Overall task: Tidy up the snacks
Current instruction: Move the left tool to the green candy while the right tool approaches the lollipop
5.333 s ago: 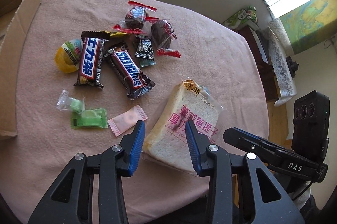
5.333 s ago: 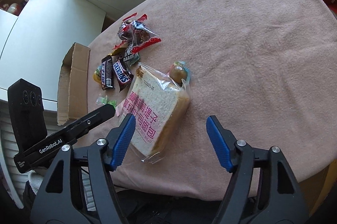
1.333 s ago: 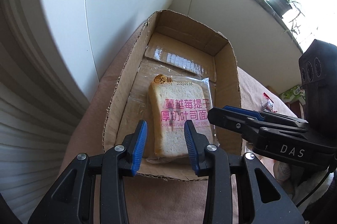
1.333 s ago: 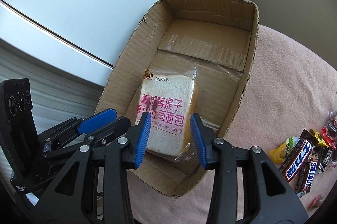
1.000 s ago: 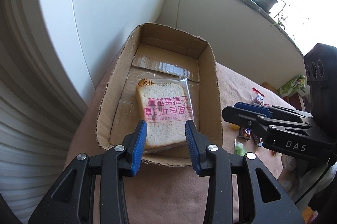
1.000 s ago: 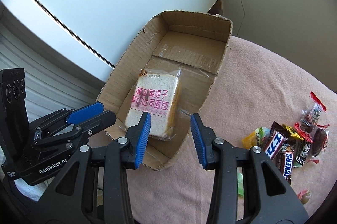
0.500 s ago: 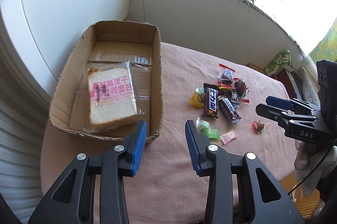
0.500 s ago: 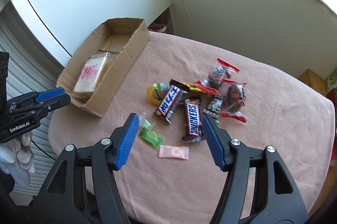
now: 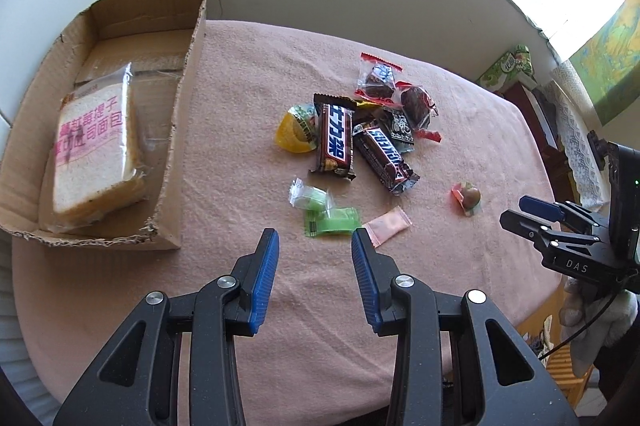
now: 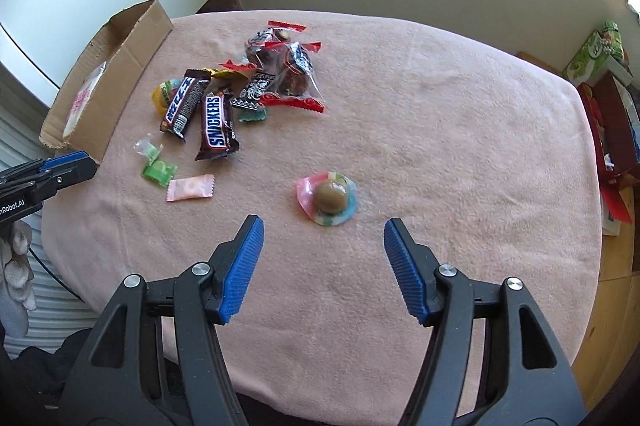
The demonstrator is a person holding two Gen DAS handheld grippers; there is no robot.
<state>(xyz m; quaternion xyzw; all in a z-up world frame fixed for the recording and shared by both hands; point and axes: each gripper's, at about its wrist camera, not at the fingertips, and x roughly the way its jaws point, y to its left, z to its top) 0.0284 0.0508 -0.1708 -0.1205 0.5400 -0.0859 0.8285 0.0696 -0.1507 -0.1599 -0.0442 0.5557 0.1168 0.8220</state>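
A wrapped bread slice [image 9: 94, 150] lies in the cardboard box [image 9: 176, 130] at the table's left. Two Snickers bars [image 9: 384, 156] [image 10: 216, 126], red-wrapped dark cakes [image 9: 376, 82], a yellow jelly cup [image 9: 294, 134], green candies [image 9: 330, 220] and a pink candy [image 9: 386, 226] lie mid-table. My left gripper [image 9: 314, 254] is open and empty, just short of the green candies. My right gripper [image 10: 322, 238] is open and empty, just short of a round brown sweet [image 10: 330, 196] on a coloured wrapper.
The table carries a pink cloth [image 10: 440, 130]. The box [image 10: 100, 82] stands at its left edge beside a white wall. A green carton [image 10: 596, 54] and red shelves stand off the table's right side.
The bread slice was let go in the box. Both grippers drew back from the box and swung right over the loose snacks; the right gripper opened wider.
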